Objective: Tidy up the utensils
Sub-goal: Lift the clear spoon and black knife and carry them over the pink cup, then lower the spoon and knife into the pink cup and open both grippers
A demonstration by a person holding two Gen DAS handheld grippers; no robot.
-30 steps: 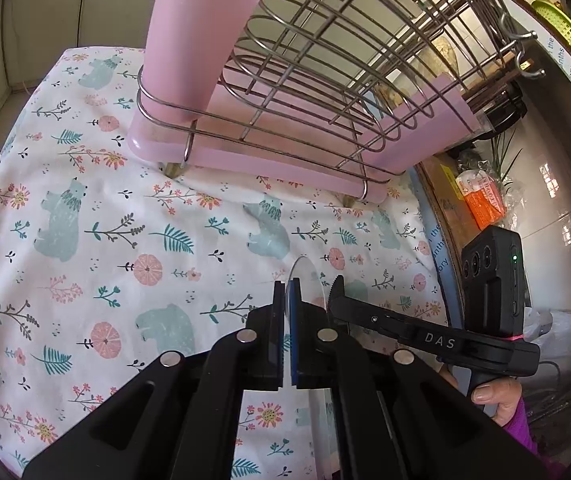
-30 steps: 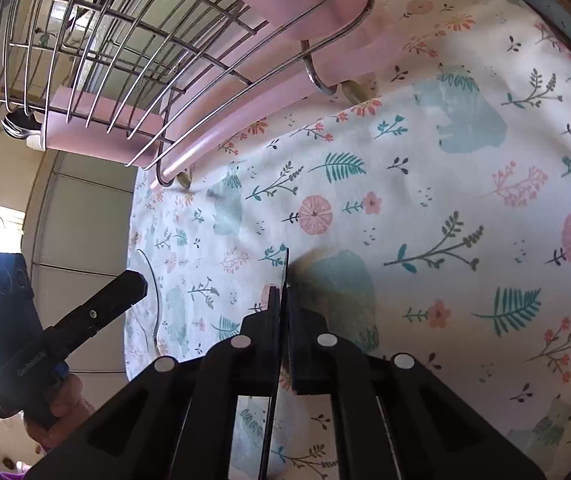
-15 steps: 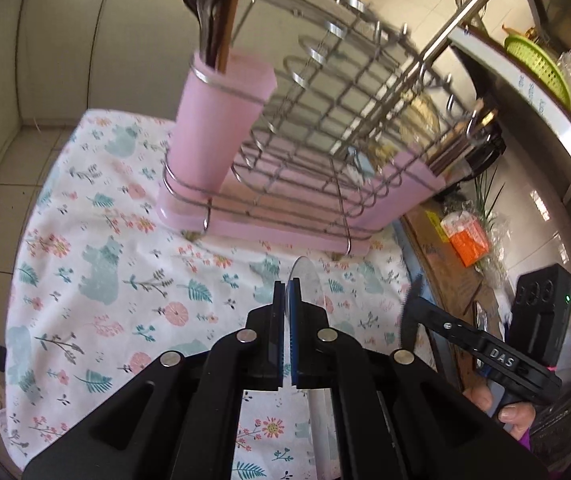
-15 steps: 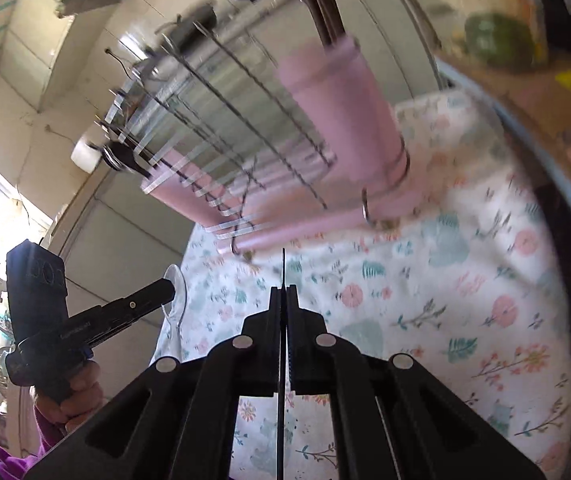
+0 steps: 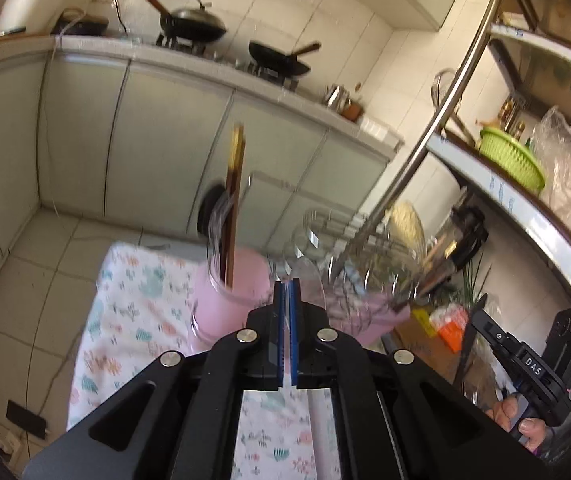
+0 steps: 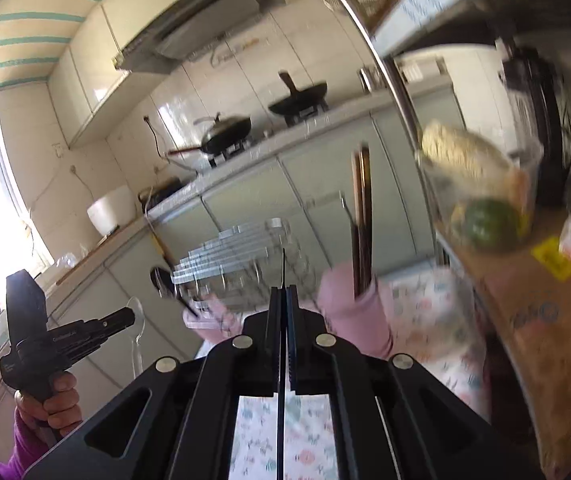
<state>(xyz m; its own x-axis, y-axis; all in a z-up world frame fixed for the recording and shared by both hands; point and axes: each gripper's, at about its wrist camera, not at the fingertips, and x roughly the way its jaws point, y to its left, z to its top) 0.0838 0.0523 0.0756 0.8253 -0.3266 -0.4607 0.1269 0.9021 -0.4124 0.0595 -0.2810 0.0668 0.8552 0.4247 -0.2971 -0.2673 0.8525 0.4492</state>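
Observation:
My left gripper (image 5: 286,284) is shut on a clear plastic spoon (image 5: 310,280), whose bowl sticks out past the fingertips. The right wrist view shows that spoon (image 6: 135,314) hanging from the left gripper (image 6: 125,316). My right gripper (image 6: 284,290) is shut on a thin black plastic knife (image 6: 283,266), seen edge-on. In the left wrist view its serrated blade (image 5: 473,328) points up. Just ahead and below stands a pink utensil cup (image 5: 231,292) (image 6: 355,320) with brown chopsticks (image 5: 233,208) in it, at the end of a wire dish rack (image 6: 245,264).
The rack stands on a floral cloth (image 5: 133,300). A steel shelf pole (image 5: 437,120) rises at the right, with a green colander (image 5: 511,160) on the shelf. A cardboard box (image 6: 545,320) lies right. Woks (image 5: 191,24) sit on the far counter. A black ladle (image 6: 161,280) leans in the rack.
Both grippers have risen and tipped upward, from close over the cloth to above the rack's top. Each keeps hold of its utensil. The frames now are motion-blurred.

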